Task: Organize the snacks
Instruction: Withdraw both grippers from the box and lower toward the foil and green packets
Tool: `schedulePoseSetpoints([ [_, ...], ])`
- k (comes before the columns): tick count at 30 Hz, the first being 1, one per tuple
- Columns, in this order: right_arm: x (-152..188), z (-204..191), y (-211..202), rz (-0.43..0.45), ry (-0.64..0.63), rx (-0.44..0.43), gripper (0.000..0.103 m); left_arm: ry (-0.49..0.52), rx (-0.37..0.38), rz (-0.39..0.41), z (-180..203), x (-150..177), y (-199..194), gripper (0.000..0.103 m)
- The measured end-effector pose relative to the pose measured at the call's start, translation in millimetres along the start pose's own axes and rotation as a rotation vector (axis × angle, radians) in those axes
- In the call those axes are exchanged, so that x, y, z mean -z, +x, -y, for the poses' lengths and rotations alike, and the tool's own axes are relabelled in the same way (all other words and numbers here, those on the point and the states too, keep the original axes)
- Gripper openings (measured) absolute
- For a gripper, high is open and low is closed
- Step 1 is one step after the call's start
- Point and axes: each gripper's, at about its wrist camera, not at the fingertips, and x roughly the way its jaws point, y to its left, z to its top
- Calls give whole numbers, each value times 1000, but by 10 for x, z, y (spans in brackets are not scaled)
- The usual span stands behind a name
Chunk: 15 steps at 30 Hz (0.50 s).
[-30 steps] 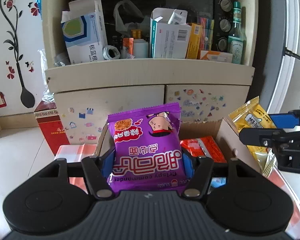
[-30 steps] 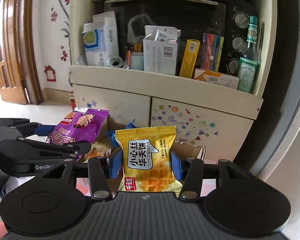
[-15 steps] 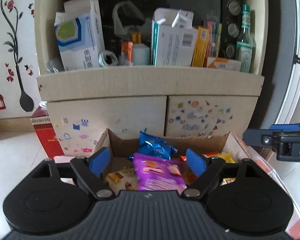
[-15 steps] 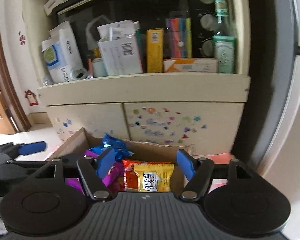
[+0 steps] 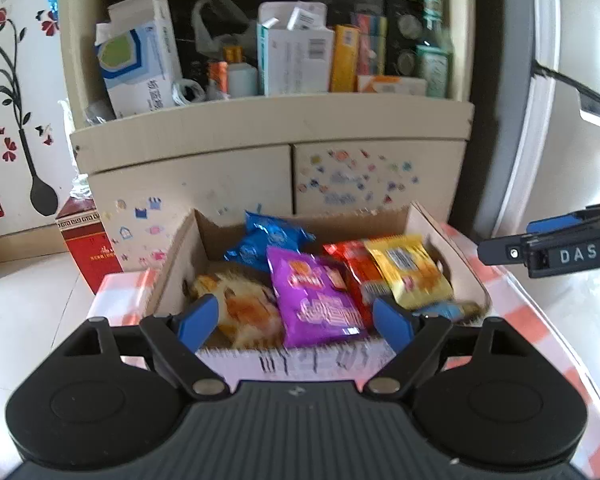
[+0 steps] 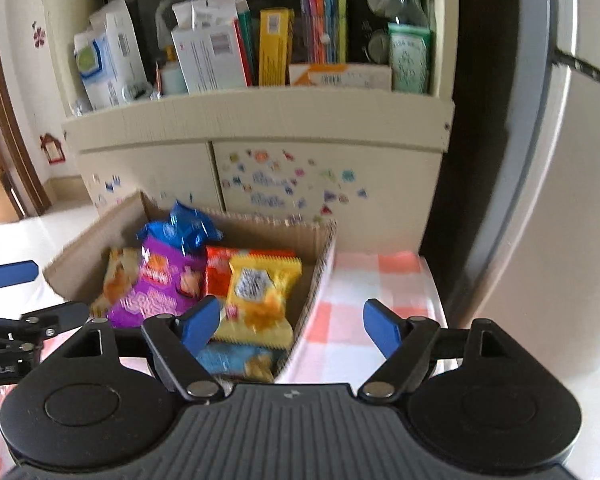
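Left claw (image 5: 296, 312) spread wide and empty, poised above the near edge of the box. Right claw (image 6: 291, 314) opening, nothing between its jaws, hanging over the box's right wall and the checked desk (image 6: 380, 320). On that desk, an open cardboard box (image 5: 172, 276), with all the snacks in view lying inside it. Biggest of them, a purple packet (image 5: 316, 300), flat on top near the middle, overlapping a pale orange packet (image 5: 240, 304) on its left and a red packet (image 5: 348, 260) on its right. Next in size, a yellow waffle packet (image 5: 408, 272) resting across the red one toward the right wall. Smaller again, a crumpled blue packet (image 5: 268, 240) propped against the far wall, and 1 more small blue packet (image 6: 228, 360) half buried in the near right corner. Probably all light, air-puffed and soft, with slick film likely to slide under a shallow pinch, and brittle contents easily crushed. Better to take any of them across the narrow width near a crimped end seam, or flat by that seam itself, squeezing only until the film stops slipping. Worth lifting the top 2 first, since pulling a buried packet would likely drag its neighbours along.
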Motion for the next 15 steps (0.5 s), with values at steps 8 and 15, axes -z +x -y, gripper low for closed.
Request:
schedulePoseSetpoints([
  [8, 283, 195, 98, -124, 22, -5, 84, 10, 69, -79, 271, 270, 106, 87],
  [15, 491, 307, 259, -215, 46, -9, 73, 37, 150, -121, 559, 459, 260, 87],
])
